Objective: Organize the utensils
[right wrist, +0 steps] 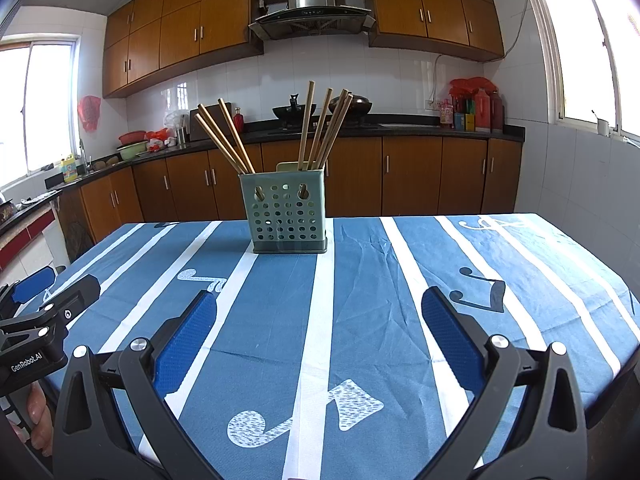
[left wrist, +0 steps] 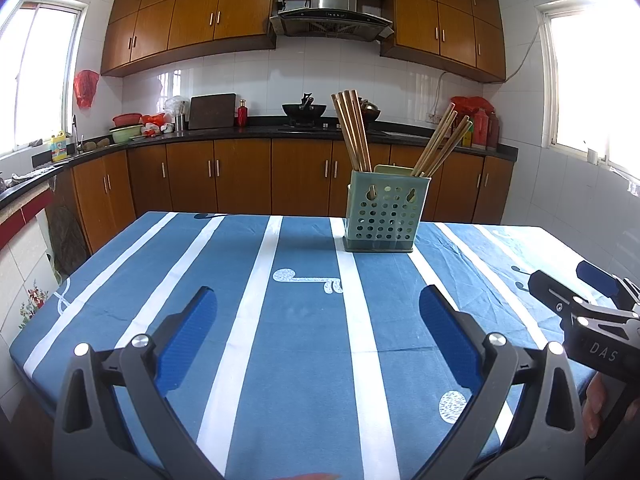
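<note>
Facing a green perforated caddy (left wrist: 383, 216) at twelve o'clock on the striped bench (left wrist: 304, 340), we see wooden chopsticks (left wrist: 352, 132) standing in two leaning bunches inside it, while our left tool (left wrist: 318, 316) and right tool (right wrist: 319, 316) hover empty, fingers spread wide apart.

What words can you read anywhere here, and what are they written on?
"DAS" – on the black body of the right gripper, seen from the left wrist camera.
"GenRobot.AI" – on the black body of the left gripper, seen from the right wrist camera.
Labels on the yellow bottle by the sink and the red bottles on the counter are too small to read.
</note>
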Demonstrator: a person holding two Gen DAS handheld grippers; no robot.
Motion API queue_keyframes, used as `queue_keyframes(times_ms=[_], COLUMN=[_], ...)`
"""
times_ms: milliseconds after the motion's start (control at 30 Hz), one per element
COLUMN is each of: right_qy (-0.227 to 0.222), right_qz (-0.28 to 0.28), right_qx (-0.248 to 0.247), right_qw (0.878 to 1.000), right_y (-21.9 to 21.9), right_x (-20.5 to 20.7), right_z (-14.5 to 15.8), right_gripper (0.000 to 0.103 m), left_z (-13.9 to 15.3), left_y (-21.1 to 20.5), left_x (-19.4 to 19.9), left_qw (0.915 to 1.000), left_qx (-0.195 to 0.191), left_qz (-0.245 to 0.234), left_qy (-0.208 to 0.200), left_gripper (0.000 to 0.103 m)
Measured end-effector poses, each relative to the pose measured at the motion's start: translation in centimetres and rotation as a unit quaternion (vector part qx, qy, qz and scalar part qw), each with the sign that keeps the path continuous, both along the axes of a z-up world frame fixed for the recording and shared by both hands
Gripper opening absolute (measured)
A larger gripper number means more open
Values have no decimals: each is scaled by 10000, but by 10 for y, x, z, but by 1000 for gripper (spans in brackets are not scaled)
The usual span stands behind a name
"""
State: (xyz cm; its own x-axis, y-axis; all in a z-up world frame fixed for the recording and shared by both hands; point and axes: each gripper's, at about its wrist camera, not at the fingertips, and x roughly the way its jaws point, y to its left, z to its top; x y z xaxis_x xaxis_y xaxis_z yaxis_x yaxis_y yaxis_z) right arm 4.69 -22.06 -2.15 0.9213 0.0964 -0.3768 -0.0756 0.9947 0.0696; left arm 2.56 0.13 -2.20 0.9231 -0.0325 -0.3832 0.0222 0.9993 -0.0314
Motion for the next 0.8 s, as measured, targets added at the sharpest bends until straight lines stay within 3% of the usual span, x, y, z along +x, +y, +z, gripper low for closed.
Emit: queue_keyframes(times_ms=[800], right_qy=[18], right_qz=[-9], right_qx=[11], right_qw=[10000], right_y=[1], right_x=[-1], right_z=[-1], right_gripper=[101], left_z=[0], left_y=[0], left_x=[0], left_qw=[10000], left_qx=[-8], left_qz=[-7], left_qy=[20], left_gripper=[99])
